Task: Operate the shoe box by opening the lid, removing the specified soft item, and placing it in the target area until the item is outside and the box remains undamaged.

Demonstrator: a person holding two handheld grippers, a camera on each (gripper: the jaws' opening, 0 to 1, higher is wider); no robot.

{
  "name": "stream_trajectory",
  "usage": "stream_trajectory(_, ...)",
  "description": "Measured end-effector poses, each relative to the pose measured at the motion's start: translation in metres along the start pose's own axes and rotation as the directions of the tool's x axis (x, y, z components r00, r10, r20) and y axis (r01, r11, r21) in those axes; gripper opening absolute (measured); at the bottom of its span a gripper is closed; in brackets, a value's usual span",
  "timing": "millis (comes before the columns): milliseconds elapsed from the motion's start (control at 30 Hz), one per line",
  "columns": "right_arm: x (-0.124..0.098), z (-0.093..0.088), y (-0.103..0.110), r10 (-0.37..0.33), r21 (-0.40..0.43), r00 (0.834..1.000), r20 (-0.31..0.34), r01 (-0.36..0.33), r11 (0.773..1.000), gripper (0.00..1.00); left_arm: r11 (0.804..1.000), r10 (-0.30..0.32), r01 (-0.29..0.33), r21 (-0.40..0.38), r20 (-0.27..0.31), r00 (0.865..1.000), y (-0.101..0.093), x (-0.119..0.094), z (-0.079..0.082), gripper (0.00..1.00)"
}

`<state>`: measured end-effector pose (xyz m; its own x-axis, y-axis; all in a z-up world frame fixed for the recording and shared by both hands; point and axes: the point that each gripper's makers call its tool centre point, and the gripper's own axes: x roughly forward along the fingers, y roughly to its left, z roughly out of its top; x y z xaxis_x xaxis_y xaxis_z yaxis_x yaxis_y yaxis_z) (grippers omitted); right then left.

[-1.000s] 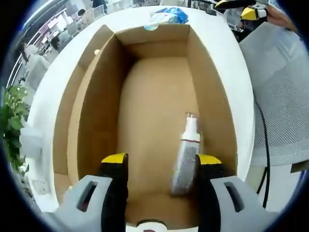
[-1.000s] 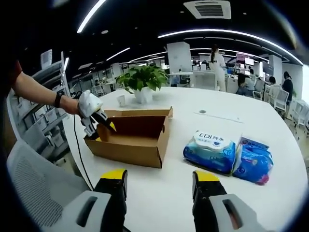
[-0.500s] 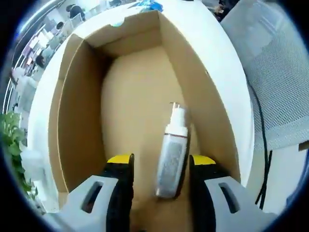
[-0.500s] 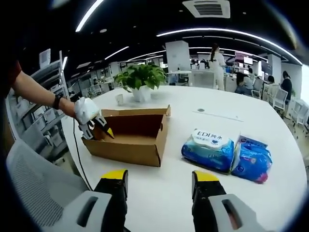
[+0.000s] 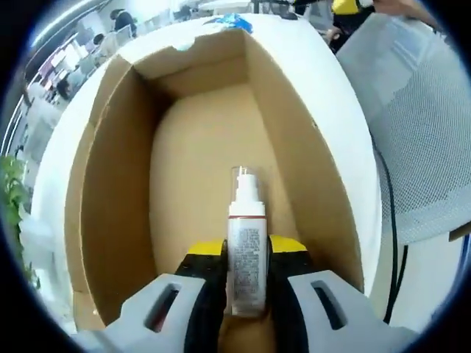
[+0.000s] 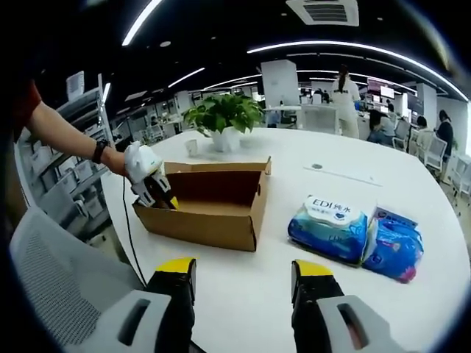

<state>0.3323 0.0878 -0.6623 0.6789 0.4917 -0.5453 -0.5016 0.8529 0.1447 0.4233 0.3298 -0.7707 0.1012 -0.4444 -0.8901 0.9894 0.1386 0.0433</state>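
Observation:
An open cardboard shoe box [image 5: 110,184] [image 6: 213,220] stands on a white table. A clear pump bottle [image 5: 245,254] with a white label lies on the box floor near its close end. My left gripper [image 5: 246,254] reaches down into the box and is shut on the bottle, yellow-tipped jaws pressed on both sides. In the right gripper view the left gripper [image 6: 156,193] dips over the box's left end, held by a person's hand. My right gripper [image 6: 243,272] hovers open above the table, in front of the box, with nothing between its jaws.
Two packs of wet wipes [image 6: 335,228] [image 6: 394,239] lie on the table right of the box. A potted plant [image 6: 224,121] and a small cup [image 6: 191,147] stand behind it. A mesh office chair [image 5: 427,125] [image 6: 51,287] sits by the table edge. People are far back.
My left gripper has dropped deeper into the box, moved over the bottle and shut on it. The right gripper has barely moved.

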Motion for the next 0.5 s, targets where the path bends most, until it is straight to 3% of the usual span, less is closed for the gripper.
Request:
stream_trajectory(267, 0.005, -0.001, 0.023, 0.086, -0.047, 0.996, -0.014, -0.087, 0.995, 0.48, 0.998, 0.034, -0.027, -0.058, 0.129, 0.991, 0.012, -0.026, 0.043, 0.18)
stream_trajectory(500, 0.006, 0.0, 0.03, 0.123, -0.061, 0.992, -0.009, -0.123, 0.99, 0.48, 0.999, 0.041, -0.039, -0.018, 0.187, 0.982, 0.004, -0.046, 0.082, 0.18)
